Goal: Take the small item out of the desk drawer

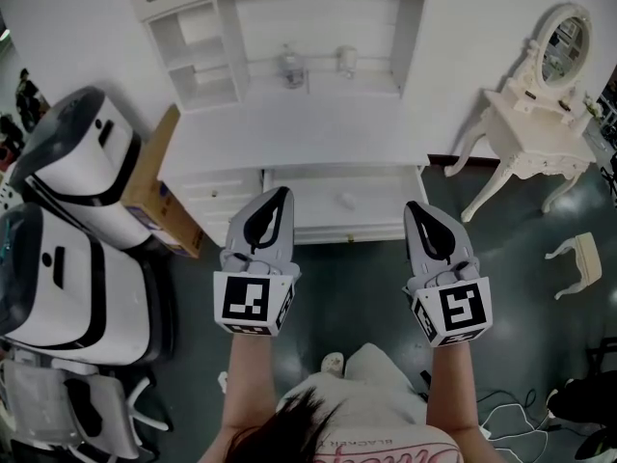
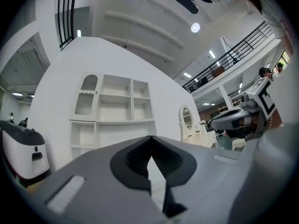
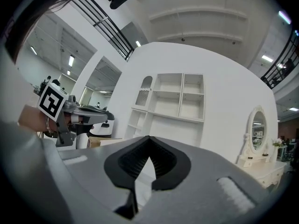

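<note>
A white desk (image 1: 289, 128) with a shelf hutch stands ahead of me against a white wall. Its wide middle drawer (image 1: 318, 189) has a small knob (image 1: 344, 199) and looks closed. No small item shows. My left gripper (image 1: 281, 192) hovers in front of the drawer's left end, jaws shut and empty. Off the drawer's right end, my right gripper (image 1: 413, 205) is also shut with nothing in it. In the left gripper view my left gripper (image 2: 150, 137) points at the hutch (image 2: 117, 111). The right gripper view has my right gripper (image 3: 149, 137) facing the same hutch (image 3: 180, 101).
Two small glass pieces (image 1: 292, 66) stand at the back of the desk top. A cardboard box (image 1: 154, 186) leans at the desk's left, beside two white and black machines (image 1: 77, 152). A white dressing table (image 1: 535, 133) with an oval mirror and a stool (image 1: 578, 258) stand at the right.
</note>
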{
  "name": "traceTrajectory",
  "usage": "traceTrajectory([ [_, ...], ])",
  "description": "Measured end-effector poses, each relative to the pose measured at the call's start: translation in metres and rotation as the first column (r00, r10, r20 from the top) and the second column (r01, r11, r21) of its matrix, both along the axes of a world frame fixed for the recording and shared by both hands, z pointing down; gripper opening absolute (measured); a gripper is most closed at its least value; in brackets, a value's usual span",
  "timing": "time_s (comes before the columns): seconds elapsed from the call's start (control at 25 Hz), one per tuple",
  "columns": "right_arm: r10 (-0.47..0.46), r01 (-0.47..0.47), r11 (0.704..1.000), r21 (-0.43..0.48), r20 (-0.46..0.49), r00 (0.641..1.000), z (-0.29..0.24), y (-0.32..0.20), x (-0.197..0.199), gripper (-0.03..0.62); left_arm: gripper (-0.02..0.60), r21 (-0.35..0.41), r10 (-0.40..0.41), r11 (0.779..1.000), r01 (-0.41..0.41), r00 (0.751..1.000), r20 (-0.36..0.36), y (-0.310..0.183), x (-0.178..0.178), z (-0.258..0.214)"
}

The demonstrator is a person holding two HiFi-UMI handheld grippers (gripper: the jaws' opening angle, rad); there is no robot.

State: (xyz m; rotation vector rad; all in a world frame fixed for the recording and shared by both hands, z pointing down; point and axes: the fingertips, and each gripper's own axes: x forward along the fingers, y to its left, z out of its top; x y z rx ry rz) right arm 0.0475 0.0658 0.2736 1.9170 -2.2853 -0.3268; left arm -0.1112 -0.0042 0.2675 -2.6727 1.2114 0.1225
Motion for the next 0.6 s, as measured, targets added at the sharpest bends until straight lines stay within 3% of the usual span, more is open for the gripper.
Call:
traceTrajectory([
  [0.6, -0.031, 0.031, 1.0, 0.005, 0.023, 0.999, 0.005, -0.044, 0.014, 0.002, 0.017, 0.009, -0.047, 0.999, 0.047, 0.999, 0.0, -0.034, 0.003, 0.0],
])
